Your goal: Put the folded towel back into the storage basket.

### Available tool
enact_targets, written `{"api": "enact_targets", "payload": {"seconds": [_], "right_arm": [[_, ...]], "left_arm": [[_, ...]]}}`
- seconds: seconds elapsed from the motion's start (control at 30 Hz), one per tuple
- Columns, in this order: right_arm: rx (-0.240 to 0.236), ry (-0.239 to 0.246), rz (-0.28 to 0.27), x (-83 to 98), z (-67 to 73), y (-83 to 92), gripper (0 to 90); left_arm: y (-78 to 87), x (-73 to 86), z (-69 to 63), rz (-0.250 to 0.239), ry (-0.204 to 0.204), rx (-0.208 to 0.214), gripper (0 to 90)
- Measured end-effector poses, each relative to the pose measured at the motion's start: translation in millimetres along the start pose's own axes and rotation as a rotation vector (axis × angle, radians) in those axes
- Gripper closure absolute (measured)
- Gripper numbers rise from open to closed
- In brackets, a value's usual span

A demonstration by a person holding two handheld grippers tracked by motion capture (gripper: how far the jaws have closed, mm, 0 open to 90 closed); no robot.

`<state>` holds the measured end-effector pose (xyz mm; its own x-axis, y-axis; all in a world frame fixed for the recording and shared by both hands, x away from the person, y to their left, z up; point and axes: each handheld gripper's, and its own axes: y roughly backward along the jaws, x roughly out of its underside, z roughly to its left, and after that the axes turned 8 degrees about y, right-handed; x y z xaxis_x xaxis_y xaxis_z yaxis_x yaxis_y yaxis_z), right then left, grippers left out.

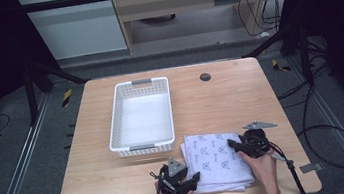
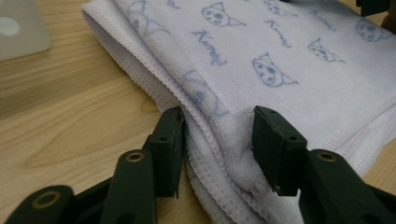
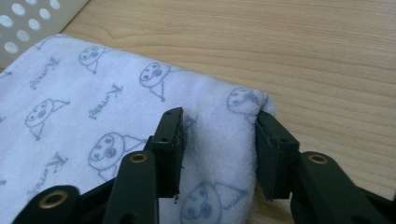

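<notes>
My left gripper [image 1: 195, 178] sits at the near left corner of the folded cat-print towel [image 1: 217, 160], its jaws pinching the stacked hemmed edges. My right gripper [image 1: 233, 145] pinches a bunched fold at the towel's right edge, jaws narrowed onto the cloth. The towel lies flat on the wooden table [image 1: 100, 182], just beside the near end of the white plastic basket [image 1: 115, 122].

Surface: wooden table [image 1: 92, 158]; round dark grommet [image 1: 205, 77] near the far edge
Left part: white perforated basket [image 1: 115, 122]
Near edge: folded white towel [image 1: 213, 159] with blue cat print, just beside the basket
</notes>
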<state>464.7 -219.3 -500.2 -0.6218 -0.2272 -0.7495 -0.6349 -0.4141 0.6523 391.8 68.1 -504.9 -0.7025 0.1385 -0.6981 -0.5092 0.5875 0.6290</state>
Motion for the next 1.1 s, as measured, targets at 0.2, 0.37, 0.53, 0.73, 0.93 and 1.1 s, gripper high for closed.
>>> {"api": "enact_targets", "payload": {"seconds": [0.2,0.37,0.53,0.73,0.93,1.1], "right_arm": [[0.003,-0.009,-0.008,-0.6,1.9,1.8,70.7],[0.016,0.001,-0.009,-2.3,4.5,2.8,73.5],[0.019,0.009,-0.015,-4.4,5.6,5.3,74.7],[0.017,0.021,-0.036,-9.7,10.2,12.9,75.0],[0.011,0.023,-0.061,-13.8,12.7,21.3,75.1],[0.009,0.025,-0.091,-18.7,15.4,30.6,75.1]], "left_arm": [[0.2,-1.1,1.3,0.010,0.034,0.022,68.1],[1.9,-1.8,0.1,-0.001,0.039,0.022,74.5],[4.9,-1.5,-1.8,-0.024,0.032,0.020,76.7],[14.3,-7.4,-6.6,-0.046,0.011,0.031,77.4],[24.3,-13.5,-12.3,-0.073,-0.017,0.029,77.5],[30.8,-18.4,-13.9,-0.085,-0.036,0.032,77.5]]}}
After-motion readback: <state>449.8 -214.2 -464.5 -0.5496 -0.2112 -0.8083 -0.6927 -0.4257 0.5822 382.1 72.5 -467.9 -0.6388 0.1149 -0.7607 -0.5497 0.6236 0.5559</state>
